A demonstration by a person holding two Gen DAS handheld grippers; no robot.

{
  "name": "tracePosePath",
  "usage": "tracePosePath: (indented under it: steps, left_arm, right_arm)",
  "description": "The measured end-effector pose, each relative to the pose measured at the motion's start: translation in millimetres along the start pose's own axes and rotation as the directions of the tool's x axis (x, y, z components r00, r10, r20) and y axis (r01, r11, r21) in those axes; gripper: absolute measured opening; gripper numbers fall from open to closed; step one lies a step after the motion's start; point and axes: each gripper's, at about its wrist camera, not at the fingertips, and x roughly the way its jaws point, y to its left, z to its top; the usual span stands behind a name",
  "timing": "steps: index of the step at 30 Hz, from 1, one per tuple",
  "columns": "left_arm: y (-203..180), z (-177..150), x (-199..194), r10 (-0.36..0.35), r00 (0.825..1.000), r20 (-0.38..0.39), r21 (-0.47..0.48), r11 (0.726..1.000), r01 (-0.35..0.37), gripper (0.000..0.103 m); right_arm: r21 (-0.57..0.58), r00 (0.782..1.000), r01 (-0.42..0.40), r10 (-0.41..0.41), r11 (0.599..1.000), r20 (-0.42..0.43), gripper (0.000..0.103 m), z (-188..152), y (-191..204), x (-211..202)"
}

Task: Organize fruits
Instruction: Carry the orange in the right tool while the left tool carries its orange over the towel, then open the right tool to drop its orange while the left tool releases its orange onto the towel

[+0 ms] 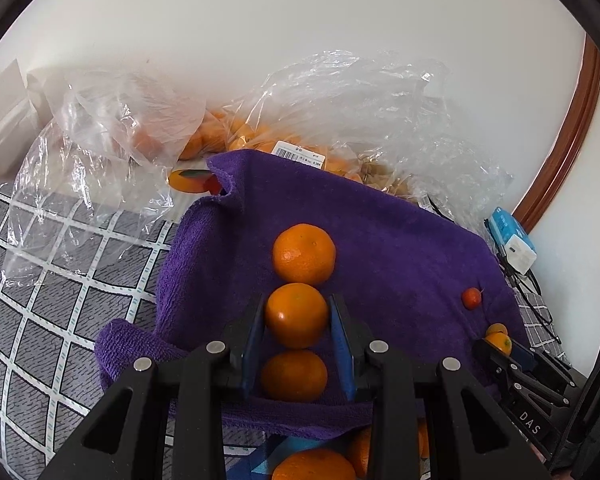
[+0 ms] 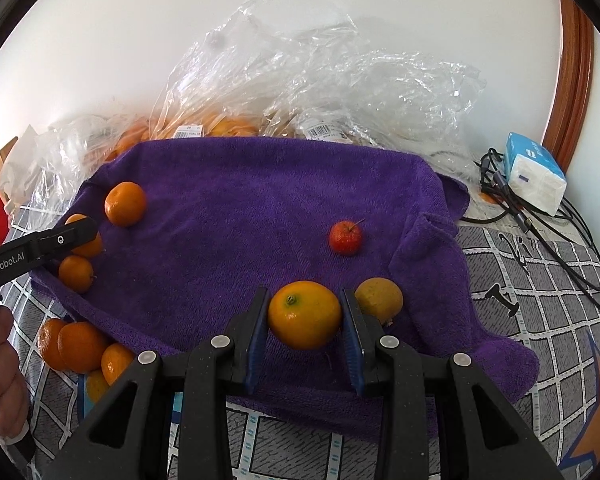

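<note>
Loose oranges (image 2: pixel 80 346) at seven o'clock, off the towel (image 2: pixel 236 200), are still unsorted. A row of three is being formed: its middle orange (image 1: pixel 296 315) is pinched by the left gripper (image 1: pixel 297 334). A lemon (image 2: pixel 305 314) is clamped by the right gripper (image 2: pixel 306 336).

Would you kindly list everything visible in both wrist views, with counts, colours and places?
Round mandarins in a row: three, orange, purple towel's left part; middle one gripped.
Yellow-orange citrus: two, towel's front right; one gripped.
Small red stemmed fruit: one, towel's right part.
Loose mandarins: about four, orange, off towel's front left.
Fluffy purple towel: one, over checked grey cloth.
Clear plastic bags: several, holding orange fruit, behind.
Tissue pack: one, blue-white, far right.
Cables: black, beside it.
Left gripper: black, shut.
Right gripper: black, shut.
</note>
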Motion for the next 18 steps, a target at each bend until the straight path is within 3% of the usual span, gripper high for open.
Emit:
tracePosePath:
  steps: [8,11,18]
  left_arm:
    - [-3,0,3,0.006,1.000,-0.004,0.009,1.000,-0.006,0.031]
    - [-4,0,3,-0.001,1.000,-0.004,0.012,1.000,0.001,0.038]
    - [0,0,-8,0.002,0.999,0.047,-0.017,1.000,-0.002,0.048]
  right_arm:
    - [-0.019,1.000,0.013,-0.012,1.000,0.016,0.039,1,3,-5]
    - [-0.024,0.999,0.006,-0.005,1.000,0.038,0.049,2,6,-12]
    - [-0.034,0.994,0.021,-0.017,0.999,0.106,0.049,3,10,-25]
